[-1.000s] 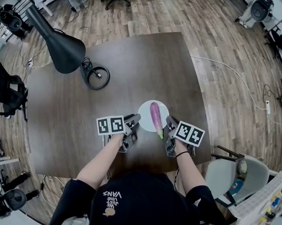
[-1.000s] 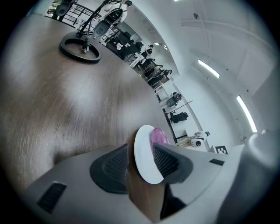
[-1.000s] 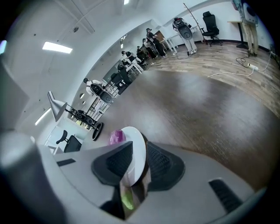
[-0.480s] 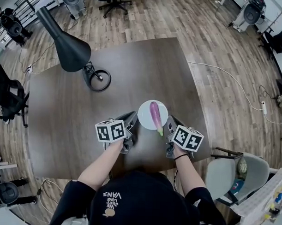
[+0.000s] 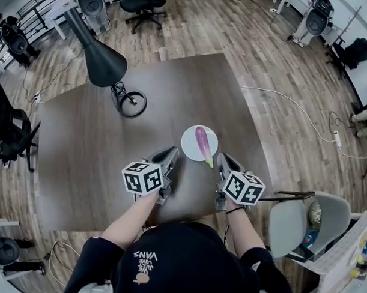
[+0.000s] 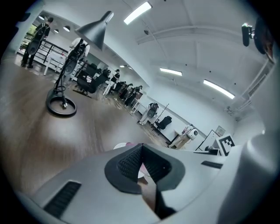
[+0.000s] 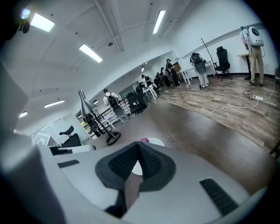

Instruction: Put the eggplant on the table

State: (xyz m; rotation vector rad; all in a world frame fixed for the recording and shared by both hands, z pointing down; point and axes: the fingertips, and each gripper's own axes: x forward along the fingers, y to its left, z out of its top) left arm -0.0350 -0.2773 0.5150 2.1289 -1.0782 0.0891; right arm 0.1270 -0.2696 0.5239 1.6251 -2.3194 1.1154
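Observation:
A purple eggplant (image 5: 201, 143) with a green stem end lies on a small white plate (image 5: 189, 140) on the dark wooden table (image 5: 93, 152). My left gripper (image 5: 169, 154) hovers just left of the plate, jaws shut with nothing between them. My right gripper (image 5: 224, 159) hovers just right of the plate's near edge, also shut and empty. In the left gripper view the shut gripper (image 6: 141, 147) hides most of the plate (image 6: 120, 145). In the right gripper view the plate (image 7: 156, 142) and the eggplant's tip (image 7: 143, 140) peek over the shut gripper (image 7: 139, 145).
A black desk lamp (image 5: 105, 63) with a round base (image 5: 132, 103) stands at the table's far left. A grey chair (image 5: 307, 222) sits off the table's near right corner. A white cable (image 5: 293, 110) runs over the wooden floor.
Both grippers have lifted off the table beside the plate and come up toward the camera. The left jaws have closed. The eggplant stays on the plate.

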